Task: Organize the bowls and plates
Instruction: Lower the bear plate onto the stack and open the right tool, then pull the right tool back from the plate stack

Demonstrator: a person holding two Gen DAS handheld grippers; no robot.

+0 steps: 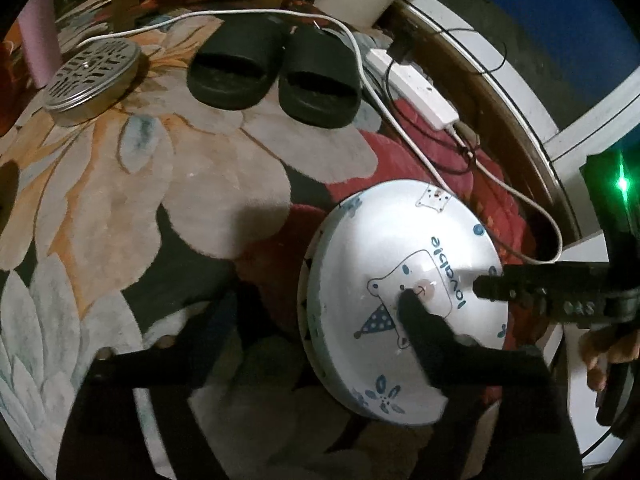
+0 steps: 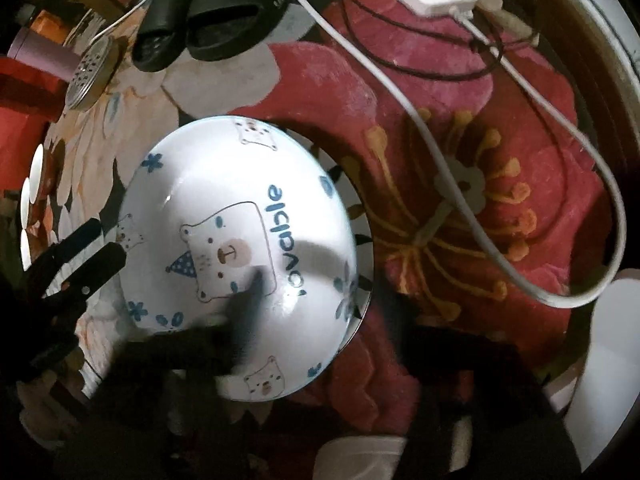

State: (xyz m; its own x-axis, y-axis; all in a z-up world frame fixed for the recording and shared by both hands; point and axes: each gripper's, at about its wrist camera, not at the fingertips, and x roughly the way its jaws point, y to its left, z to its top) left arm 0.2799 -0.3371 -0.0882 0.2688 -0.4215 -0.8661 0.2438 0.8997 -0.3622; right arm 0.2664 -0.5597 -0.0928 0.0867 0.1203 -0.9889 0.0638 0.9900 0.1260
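— So where is the bear plate [image 1: 404, 304] sitting?
— It is lying on the flowered rug [image 1: 120, 200], stacked on another dish, near the black slippers [image 1: 276, 72].
— And the left gripper [image 1: 316, 300]?
— It is standing spread wide, one finger over the plate, pinching nothing.
— The right gripper [image 2: 320, 292]?
— It is also hanging open above the plate's rim, gripping nothing.

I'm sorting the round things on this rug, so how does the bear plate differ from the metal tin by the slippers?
The bear plate is white with blue cartoon prints; the metal tin is bare silver with a pierced lid. The plate looks wider and shallow; the tin looks smaller with straight walls. The plate lies between the open claws; the tin sits far off. Both are round and rest on the floral rug.
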